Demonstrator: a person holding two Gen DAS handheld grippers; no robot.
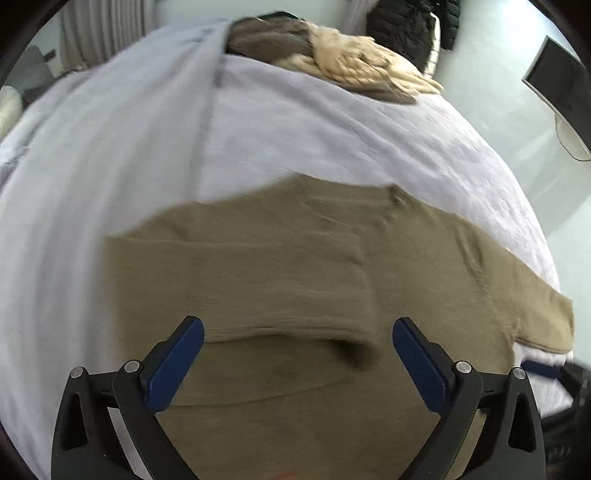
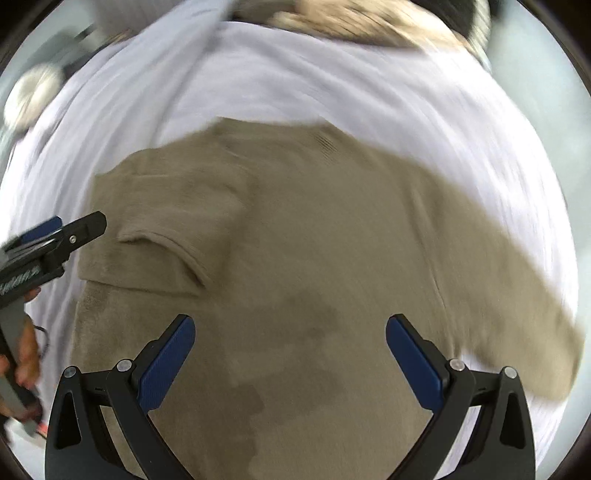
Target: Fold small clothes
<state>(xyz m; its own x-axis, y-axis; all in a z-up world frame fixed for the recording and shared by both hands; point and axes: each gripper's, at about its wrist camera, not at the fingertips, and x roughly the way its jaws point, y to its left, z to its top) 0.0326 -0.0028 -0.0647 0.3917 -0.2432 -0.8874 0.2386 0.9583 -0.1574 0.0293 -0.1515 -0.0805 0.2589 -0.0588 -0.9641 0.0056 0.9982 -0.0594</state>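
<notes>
An olive-brown knit sweater (image 1: 295, 266) lies spread on a pale lilac bedspread (image 1: 110, 166). Its left sleeve is folded across the body and its right sleeve stretches out to the right. It also shows in the right wrist view (image 2: 314, 240), with the folded cuff (image 2: 166, 254) at left. My left gripper (image 1: 297, 328) is open and empty, just above the sweater's body. My right gripper (image 2: 290, 325) is open and empty above the sweater's lower part. The left gripper's fingers (image 2: 70, 232) show at the left edge of the right wrist view, beside the folded sleeve.
A pile of beige and brown clothes (image 1: 332, 62) lies at the far end of the bed, with dark garments (image 1: 406, 26) behind. A dark monitor (image 1: 554, 85) is on the wall at right. The bed edge falls off at right.
</notes>
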